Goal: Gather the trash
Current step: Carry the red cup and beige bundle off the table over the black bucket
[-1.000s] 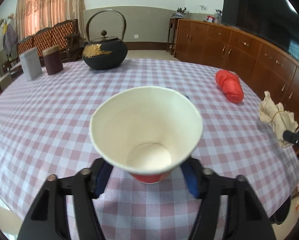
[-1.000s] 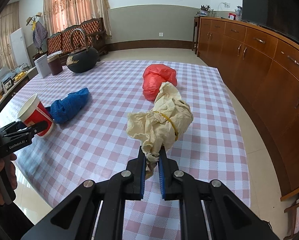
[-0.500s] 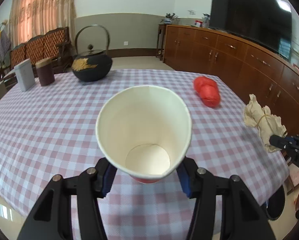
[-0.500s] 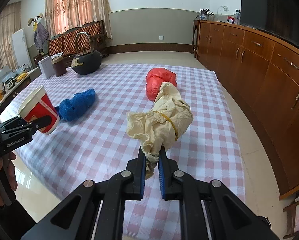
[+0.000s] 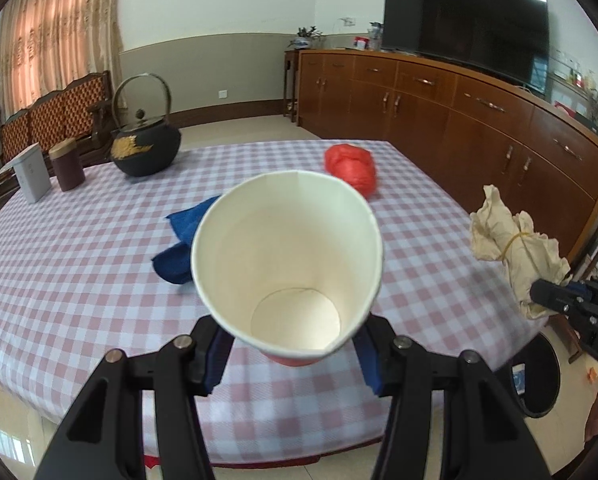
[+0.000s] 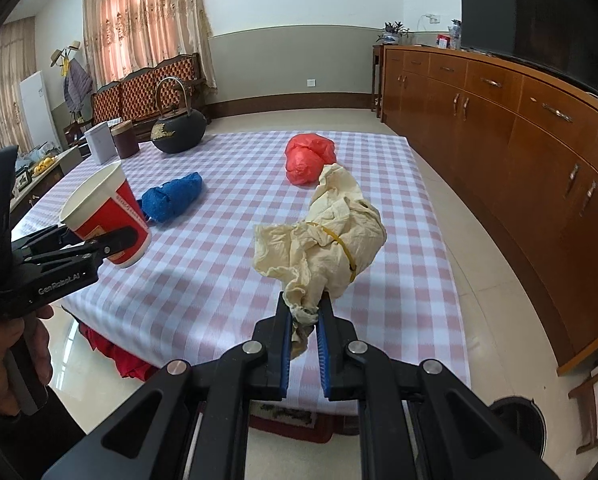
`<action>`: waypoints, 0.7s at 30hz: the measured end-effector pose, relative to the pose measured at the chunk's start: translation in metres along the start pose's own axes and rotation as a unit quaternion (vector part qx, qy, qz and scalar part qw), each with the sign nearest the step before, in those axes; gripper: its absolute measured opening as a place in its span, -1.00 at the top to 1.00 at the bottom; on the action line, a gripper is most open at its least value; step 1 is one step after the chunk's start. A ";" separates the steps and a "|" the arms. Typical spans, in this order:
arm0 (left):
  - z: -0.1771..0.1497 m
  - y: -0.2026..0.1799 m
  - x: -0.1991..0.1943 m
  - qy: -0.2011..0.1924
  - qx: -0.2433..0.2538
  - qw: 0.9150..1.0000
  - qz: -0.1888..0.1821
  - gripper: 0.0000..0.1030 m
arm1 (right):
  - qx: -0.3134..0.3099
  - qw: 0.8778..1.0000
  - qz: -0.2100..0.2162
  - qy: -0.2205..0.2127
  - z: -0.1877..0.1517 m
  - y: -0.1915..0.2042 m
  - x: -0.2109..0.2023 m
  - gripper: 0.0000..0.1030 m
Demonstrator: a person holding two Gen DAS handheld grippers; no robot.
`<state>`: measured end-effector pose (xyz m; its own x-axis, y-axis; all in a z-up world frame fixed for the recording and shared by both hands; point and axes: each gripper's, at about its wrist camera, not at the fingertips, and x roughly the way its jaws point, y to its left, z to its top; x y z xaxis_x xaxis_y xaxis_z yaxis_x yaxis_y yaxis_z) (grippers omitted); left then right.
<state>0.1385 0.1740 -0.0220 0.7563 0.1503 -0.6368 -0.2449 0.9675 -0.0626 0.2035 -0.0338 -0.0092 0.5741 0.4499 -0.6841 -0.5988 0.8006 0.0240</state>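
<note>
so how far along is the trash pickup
Nothing looks binned yet. In hand: the left gripper holds the paper cup, the right gripper the cream rag bundle. The blue cloth and red bag are left on the table.

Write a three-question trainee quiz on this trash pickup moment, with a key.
1. True or false: the left hand-held gripper is clamped on a paper cup.
2. What does the right hand-held gripper hold? A) red bag B) cream cloth bundle C) blue cloth
3. Fill in: the black teapot stands at the table's ___ end, beside two canisters.

Key:
1. True; the cup is empty.
2. B, the cream cloth bundle, tied with a yellow band. The red bag and blue cloth lie on the checked tablecloth.
3. Far.
</note>
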 end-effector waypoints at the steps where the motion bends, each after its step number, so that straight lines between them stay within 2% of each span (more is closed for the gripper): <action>1: -0.001 -0.004 -0.002 0.000 0.002 1.000 -0.002 -0.06 | 0.002 1.000 -0.001 -0.001 -0.004 -0.001 -0.004 0.77; 11: -0.016 -0.046 -0.022 0.002 0.032 0.999 -0.024 -0.06 | 0.022 0.999 -0.021 -0.017 -0.029 -0.011 -0.047 0.77; 21: -0.022 -0.092 -0.035 0.001 0.066 0.996 -0.062 -0.06 | 0.052 0.997 -0.046 -0.017 -0.060 -0.033 -0.076 0.77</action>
<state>0.1213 0.0756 -0.0113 0.7745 0.0281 -0.6320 -0.0683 0.9969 -0.0394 0.1462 -0.1185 -0.0013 0.6437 0.3856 -0.6610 -0.4835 0.8745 0.0392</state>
